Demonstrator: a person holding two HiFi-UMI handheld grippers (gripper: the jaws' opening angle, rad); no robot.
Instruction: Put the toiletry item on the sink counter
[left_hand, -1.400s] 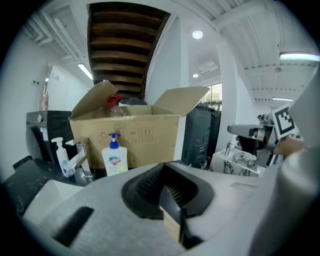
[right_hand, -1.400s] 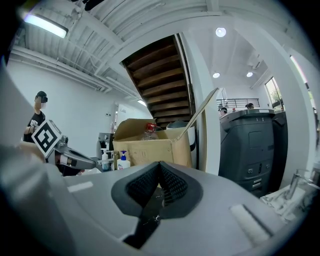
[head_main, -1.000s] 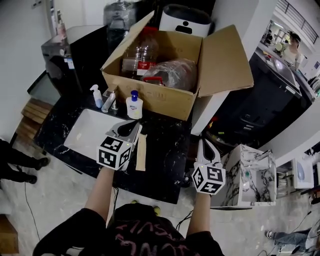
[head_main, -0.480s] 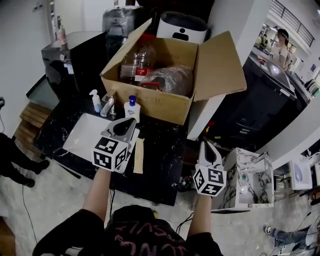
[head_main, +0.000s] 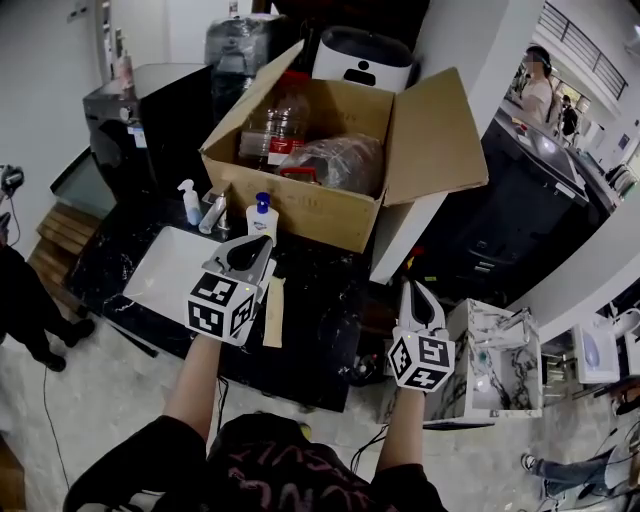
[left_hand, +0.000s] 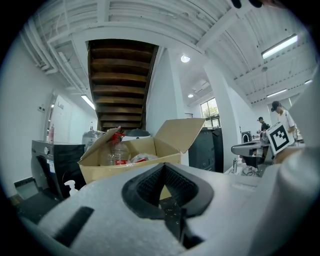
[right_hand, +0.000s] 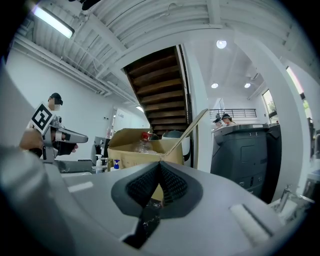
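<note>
**Left gripper (head_main: 258, 247) and right gripper (head_main: 413, 288) were both clenched on nothing, near the black marble sink counter (head_main: 322, 300).**
The white pump bottle with a blue cap (head_main: 262, 218) stood at the counter's back edge, just beside the open brown cardboard box (head_main: 322, 212), which held clear plastic bottles (head_main: 278, 122) and a crumpled clear bag (head_main: 340, 156). A careless left sweep could tip the bottle into the white basin (head_main: 168, 270).

My left gripper (head_main: 262, 247) covers the near right part of the white sink basin (head_main: 160, 268). The label on the white pump bottle with the blue cap (head_main: 262, 218) is too small for me to read. The open brown cardboard box (head_main: 330, 215) hides the lower halves of the clear plastic bottles (head_main: 272, 125) inside it. A person in black (head_main: 25, 300) is cut off at the left edge.
</note>
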